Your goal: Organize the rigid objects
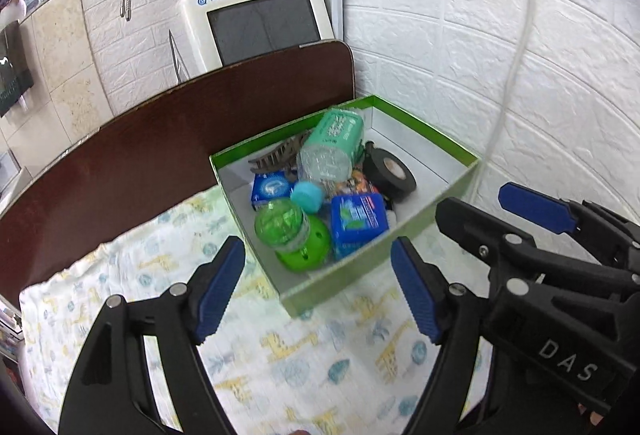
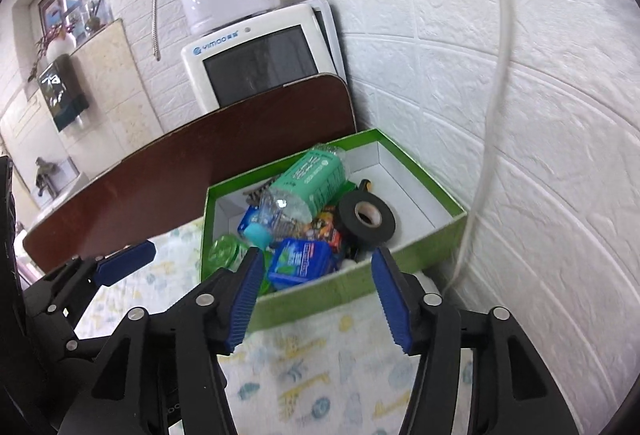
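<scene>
I've got both hand-held grippers over the patterned cloth on the table, pointing at the green box, which sits mid-frame in both views, tight in the corner by the white brick wall. Left hand-held gripper has its jaws spread wide w/ nothing btwn them, blue pads just short of the box's near wall. Right hand-held gripper is likewise spread & empty, pads framing the near wall of the box in the lower middle of its view.

Inside the box, things are piled toward the left half: a clear bottle w/ mint-green label lies tilted on top, teal cap pointing toward the cams. A green-capped bottle rests over a lime perforated ball at the near-left corner. Two blue packets lie beside them, a grey claw clip at the back left, a black tape roll right of the pile. Right half of the box floor is bare white.

Behind, upper centre: dark brown board leaning, white appliance w/ dark screen. A white cord hangs down the wall at right
</scene>
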A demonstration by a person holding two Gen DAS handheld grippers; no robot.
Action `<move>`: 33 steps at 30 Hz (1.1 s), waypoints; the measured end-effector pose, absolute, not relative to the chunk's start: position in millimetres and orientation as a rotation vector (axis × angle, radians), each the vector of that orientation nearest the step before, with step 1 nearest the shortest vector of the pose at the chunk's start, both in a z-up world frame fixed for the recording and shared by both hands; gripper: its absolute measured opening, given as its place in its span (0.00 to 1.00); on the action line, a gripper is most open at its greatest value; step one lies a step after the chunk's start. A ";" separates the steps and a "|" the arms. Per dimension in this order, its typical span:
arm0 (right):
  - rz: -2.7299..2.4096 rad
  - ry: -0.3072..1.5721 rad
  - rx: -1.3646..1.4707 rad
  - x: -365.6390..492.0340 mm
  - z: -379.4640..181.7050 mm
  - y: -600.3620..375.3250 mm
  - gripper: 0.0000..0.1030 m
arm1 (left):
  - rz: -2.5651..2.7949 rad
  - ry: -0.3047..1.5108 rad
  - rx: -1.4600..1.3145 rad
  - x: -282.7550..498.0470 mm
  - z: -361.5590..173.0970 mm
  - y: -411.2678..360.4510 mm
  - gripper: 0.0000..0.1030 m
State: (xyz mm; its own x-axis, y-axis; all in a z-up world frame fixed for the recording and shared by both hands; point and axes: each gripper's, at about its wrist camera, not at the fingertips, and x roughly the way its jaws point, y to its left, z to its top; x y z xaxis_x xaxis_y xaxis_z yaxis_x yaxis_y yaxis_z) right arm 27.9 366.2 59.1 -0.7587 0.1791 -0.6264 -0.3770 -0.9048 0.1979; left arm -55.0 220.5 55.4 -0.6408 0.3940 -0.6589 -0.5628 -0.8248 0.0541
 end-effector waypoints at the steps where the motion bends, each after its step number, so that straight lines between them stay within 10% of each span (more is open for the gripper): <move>1: 2.657 0.440 -0.907 33.1 58.7 362.0 0.59 | 2.417 0.340 -0.892 -50.3 54.0 217.3 0.74; 6: 2.653 0.354 -0.918 53.1 59.2 348.0 0.72 | 2.418 0.316 -0.899 -30.4 47.9 201.6 0.74; 33: 2.618 0.214 -0.761 104.4 77.8 328.1 0.73 | 2.581 0.243 -0.806 5.6 76.7 162.0 0.83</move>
